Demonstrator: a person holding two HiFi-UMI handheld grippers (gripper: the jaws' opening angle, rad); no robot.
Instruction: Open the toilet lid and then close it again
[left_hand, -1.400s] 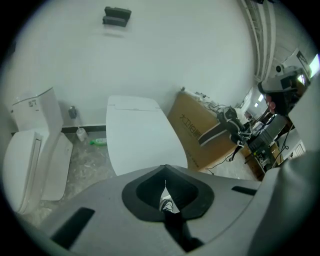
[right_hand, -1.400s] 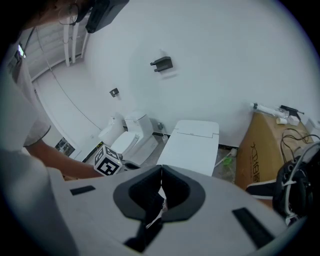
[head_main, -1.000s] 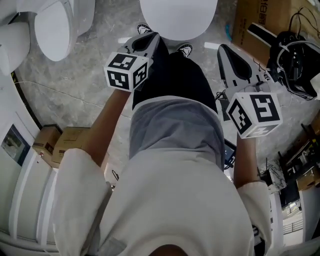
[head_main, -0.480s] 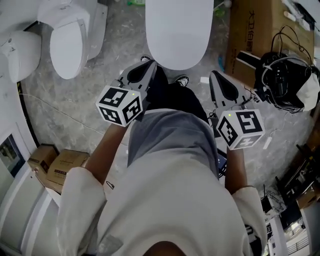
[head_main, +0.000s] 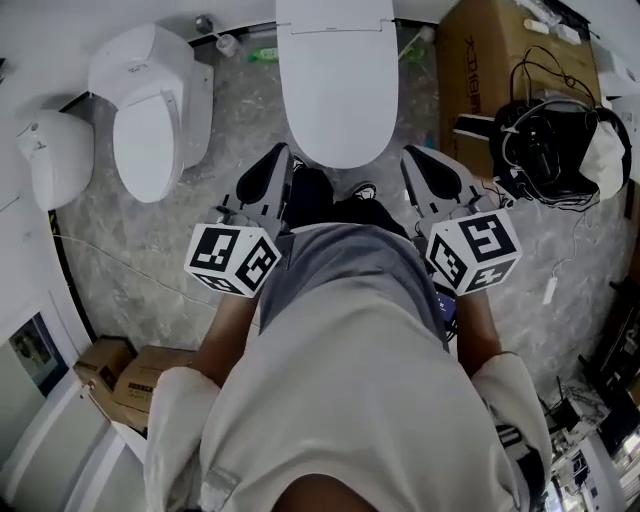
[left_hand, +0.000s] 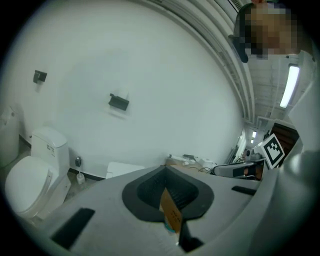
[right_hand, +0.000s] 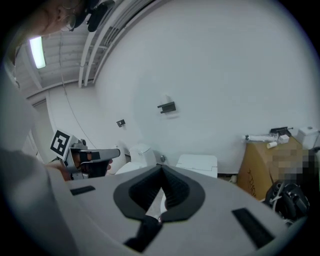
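Observation:
The toilet (head_main: 335, 85) stands straight ahead with its white lid down; its tank top shows in both gripper views (left_hand: 122, 170) (right_hand: 197, 162). In the head view my left gripper (head_main: 279, 152) hovers just off the bowl's near left edge, and my right gripper (head_main: 410, 155) off its near right edge. Neither touches the toilet. In the left gripper view the left gripper (left_hand: 166, 168) has its jaws together with nothing held. The right gripper (right_hand: 161, 168) also has its jaws meeting at the tip, with nothing held.
A second white toilet (head_main: 150, 110) and a white fixture (head_main: 55, 155) stand at the left. A cardboard box (head_main: 480, 60) and a black bundle of cables (head_main: 550, 140) lie at the right. Small boxes (head_main: 130, 375) sit by the lower left. The floor is grey marble.
Both grippers have risen, the left one more, and now sit closer to the bowl's front. The head view has tipped forward, so the whole lid and the wall behind show.

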